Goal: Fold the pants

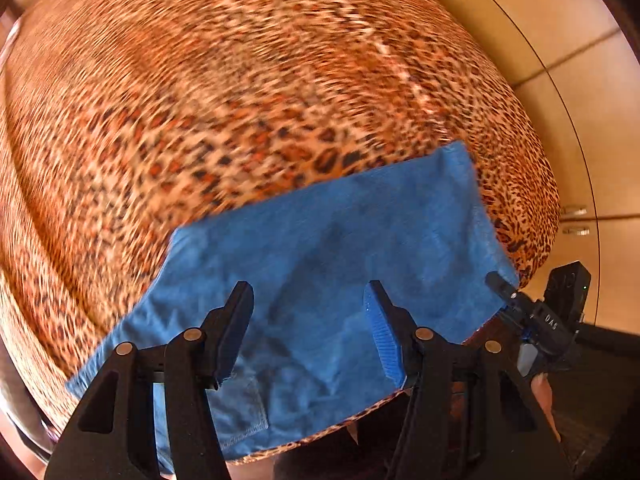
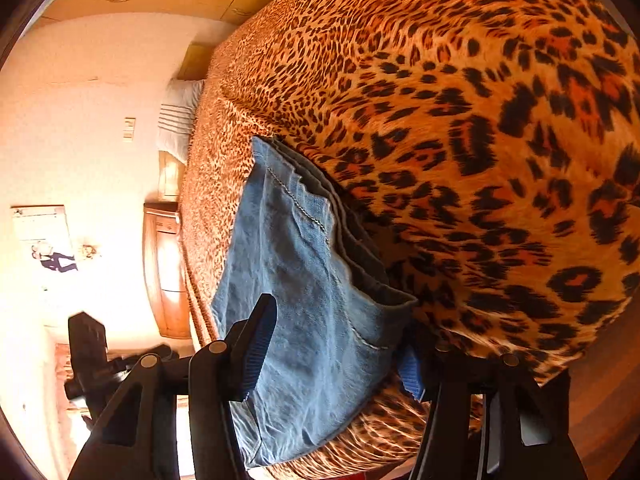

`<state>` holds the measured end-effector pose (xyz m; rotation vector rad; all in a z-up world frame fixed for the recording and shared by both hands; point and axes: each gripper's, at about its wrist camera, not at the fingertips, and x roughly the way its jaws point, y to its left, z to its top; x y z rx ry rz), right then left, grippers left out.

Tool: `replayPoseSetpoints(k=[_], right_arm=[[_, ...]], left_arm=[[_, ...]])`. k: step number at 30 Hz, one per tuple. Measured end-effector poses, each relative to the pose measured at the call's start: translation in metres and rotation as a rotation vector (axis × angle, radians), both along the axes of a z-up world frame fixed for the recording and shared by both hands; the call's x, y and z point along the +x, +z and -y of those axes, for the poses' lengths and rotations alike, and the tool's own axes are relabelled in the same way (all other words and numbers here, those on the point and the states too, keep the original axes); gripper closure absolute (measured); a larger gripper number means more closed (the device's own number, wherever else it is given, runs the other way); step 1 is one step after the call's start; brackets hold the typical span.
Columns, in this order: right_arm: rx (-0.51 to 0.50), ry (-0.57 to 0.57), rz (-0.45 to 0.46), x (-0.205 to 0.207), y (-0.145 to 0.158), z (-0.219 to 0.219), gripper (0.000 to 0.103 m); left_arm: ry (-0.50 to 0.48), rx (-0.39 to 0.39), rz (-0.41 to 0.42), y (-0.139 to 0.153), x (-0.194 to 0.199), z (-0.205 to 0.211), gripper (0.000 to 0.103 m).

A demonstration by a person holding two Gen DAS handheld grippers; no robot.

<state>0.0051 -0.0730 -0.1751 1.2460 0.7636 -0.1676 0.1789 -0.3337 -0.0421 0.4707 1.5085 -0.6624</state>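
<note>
Pants [image 1: 320,280] look already folded into a compact stack at the bed [image 1: 240,80] near edge, 6 o'clock. Left tongs [image 1: 308,332] and right tongs [image 2: 336,356] both released, hovering over them. Little left, I reckon.

Folded blue pants [image 2: 304,304] are lying on a leopard-print bed [image 2: 500,140], and the right gripper [image 2: 336,344] is spreading its fingers [image 2: 256,344] wide over them.
</note>
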Motion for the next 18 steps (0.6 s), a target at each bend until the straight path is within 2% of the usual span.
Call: replayPoseSetpoints(k=[2, 4, 8, 13, 17, 18], right_arm=[[0.032, -0.016, 0.046, -0.003, -0.007, 0.001, 0.047], [0.046, -0.019, 0.094, -0.012, -0.009, 0.002, 0.047], [0.038, -0.015, 0.124, -0.018, -0.008, 0.003, 0.047], [0.03, -0.058, 0.13, -0.01, -0.011, 0.003, 0.047], [0.048, -0.104, 0.158, -0.022, -0.013, 0.006, 0.047], [0.053, -0.114, 0.163, -0.024, -0.014, 0.007, 0.047]], left_arm=[[-0.131, 0.009, -0.022, -0.006, 0.002, 0.055, 0.036], [-0.237, 0.029, -0.052, -0.014, 0.001, 0.105, 0.036], [-0.381, 0.082, -0.146, -0.046, 0.006, 0.182, 0.035], [-0.388, 0.112, -0.306, -0.092, 0.022, 0.219, 0.035], [-0.466, 0.149, -0.342, -0.115, 0.014, 0.232, 0.034], [-0.487, 0.157, -0.35, -0.119, 0.01, 0.233, 0.027]])
